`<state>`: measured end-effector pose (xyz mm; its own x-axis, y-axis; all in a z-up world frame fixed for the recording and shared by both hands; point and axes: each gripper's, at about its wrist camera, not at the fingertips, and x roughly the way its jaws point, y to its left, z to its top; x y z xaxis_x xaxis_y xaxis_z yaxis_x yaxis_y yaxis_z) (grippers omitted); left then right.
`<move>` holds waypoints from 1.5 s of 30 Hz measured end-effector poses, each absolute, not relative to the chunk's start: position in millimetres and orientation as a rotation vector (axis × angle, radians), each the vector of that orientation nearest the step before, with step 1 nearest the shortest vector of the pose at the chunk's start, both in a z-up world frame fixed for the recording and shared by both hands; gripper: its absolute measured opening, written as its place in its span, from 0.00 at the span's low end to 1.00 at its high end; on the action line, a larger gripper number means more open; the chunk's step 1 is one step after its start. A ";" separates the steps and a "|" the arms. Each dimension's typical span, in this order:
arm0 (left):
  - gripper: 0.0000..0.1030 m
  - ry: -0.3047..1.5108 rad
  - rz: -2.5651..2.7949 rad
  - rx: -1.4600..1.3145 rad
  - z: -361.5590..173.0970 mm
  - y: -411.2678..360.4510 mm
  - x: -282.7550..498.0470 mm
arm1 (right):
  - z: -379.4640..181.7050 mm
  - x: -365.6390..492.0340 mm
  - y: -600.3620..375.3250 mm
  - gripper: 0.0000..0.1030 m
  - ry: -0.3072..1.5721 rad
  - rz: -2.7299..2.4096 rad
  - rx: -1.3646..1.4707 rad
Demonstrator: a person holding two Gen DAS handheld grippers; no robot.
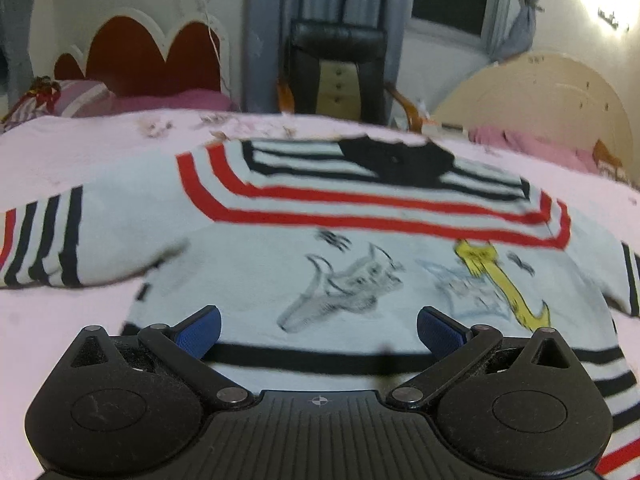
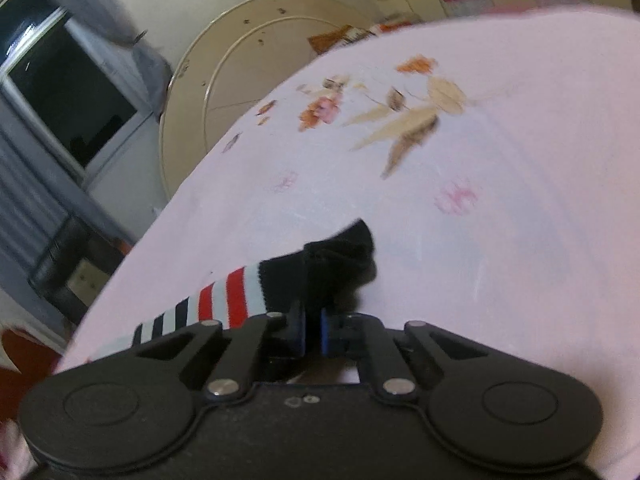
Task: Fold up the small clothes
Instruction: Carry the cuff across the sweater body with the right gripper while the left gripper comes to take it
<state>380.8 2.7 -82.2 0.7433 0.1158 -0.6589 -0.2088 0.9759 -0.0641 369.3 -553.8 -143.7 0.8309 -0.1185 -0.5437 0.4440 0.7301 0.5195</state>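
Left wrist view | small white sweater (image 1: 320, 248) with red and black stripes lies flat on pink bedsheet (image 1: 80, 152) | left gripper (image 1: 319, 330) spread wide over its hem, nothing between the pads | right gripper (image 2: 312, 330) pinched tight on the sweater's black cuff (image 2: 340, 256), striped sleeve trailing left

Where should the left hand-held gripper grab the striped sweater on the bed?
Probably the bottom hem of the sweater, approached low from the near edge. It lies flat and closest, right between the open left hand-held gripper fingers, so pinching it should lift one clean layer.
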 end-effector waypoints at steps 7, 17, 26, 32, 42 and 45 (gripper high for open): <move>1.00 0.715 0.161 -0.183 -87.4 44.0 391.6 | -98.9 376.3 -486.0 0.07 0.484 -0.216 0.429; 1.00 0.740 0.173 -0.215 -89.9 97.0 390.6 | -88.0 411.6 -286.3 0.07 0.530 0.143 0.268; 1.00 0.715 0.166 -0.239 -87.0 133.6 383.8 | -107.8 430.1 -147.8 0.07 0.615 0.370 0.165; 1.00 0.706 0.101 -0.297 -84.8 128.6 393.0 | -121.4 420.3 -108.3 0.33 0.645 0.435 -0.005; 0.55 0.809 -0.256 -0.567 -112.8 41.5 481.8 | -87.6 364.1 -212.0 0.43 0.561 0.302 0.214; 0.55 0.830 -0.296 -0.633 -122.4 18.8 505.1 | -89.9 356.1 -235.7 0.43 0.562 0.256 0.272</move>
